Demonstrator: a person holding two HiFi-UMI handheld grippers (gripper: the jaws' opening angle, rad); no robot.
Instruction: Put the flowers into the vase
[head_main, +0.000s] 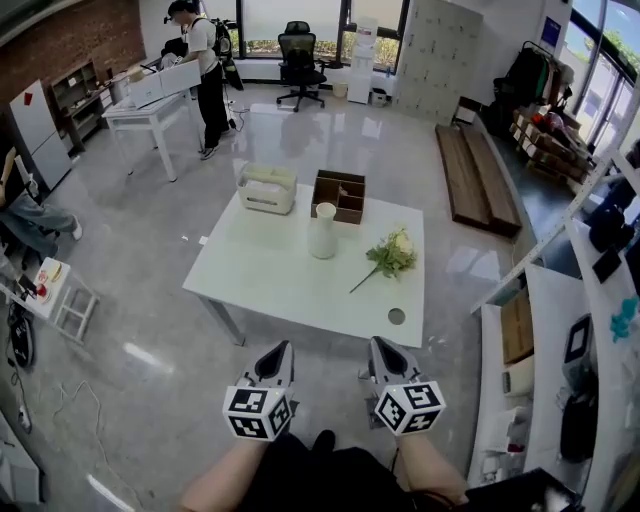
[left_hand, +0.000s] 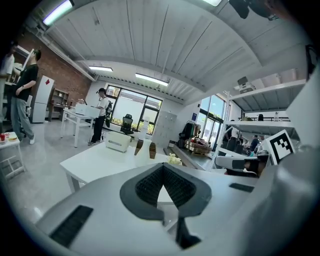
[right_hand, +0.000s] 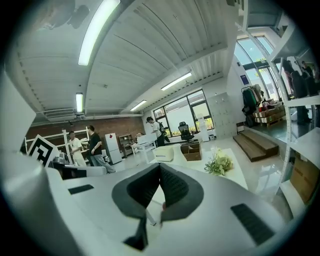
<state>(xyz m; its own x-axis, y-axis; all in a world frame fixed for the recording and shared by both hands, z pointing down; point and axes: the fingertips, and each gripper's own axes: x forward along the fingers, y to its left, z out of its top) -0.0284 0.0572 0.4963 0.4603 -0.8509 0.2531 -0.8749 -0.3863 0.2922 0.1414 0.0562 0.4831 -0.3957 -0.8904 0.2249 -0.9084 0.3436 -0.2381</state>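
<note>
A white vase (head_main: 322, 232) stands upright near the middle of the white table (head_main: 270, 275). To its right a bunch of pale flowers (head_main: 392, 254) lies on the tabletop, its stem pointing toward the table's near edge. My left gripper (head_main: 283, 347) and right gripper (head_main: 377, 344) hover side by side short of that near edge, both shut and empty. The left gripper view looks over the closed left gripper (left_hand: 162, 167) at the vase (left_hand: 142, 149) and flowers (left_hand: 173, 159). Past the right gripper (right_hand: 160, 166), the flowers (right_hand: 219, 162) lie ahead to the right.
A cream box (head_main: 267, 188) and a brown divided box (head_main: 338, 195) sit at the table's far edge. A round hole (head_main: 397, 316) is in the near right corner. A person (head_main: 208, 80) stands at a far table; wooden steps (head_main: 478, 175) and shelving lie to the right.
</note>
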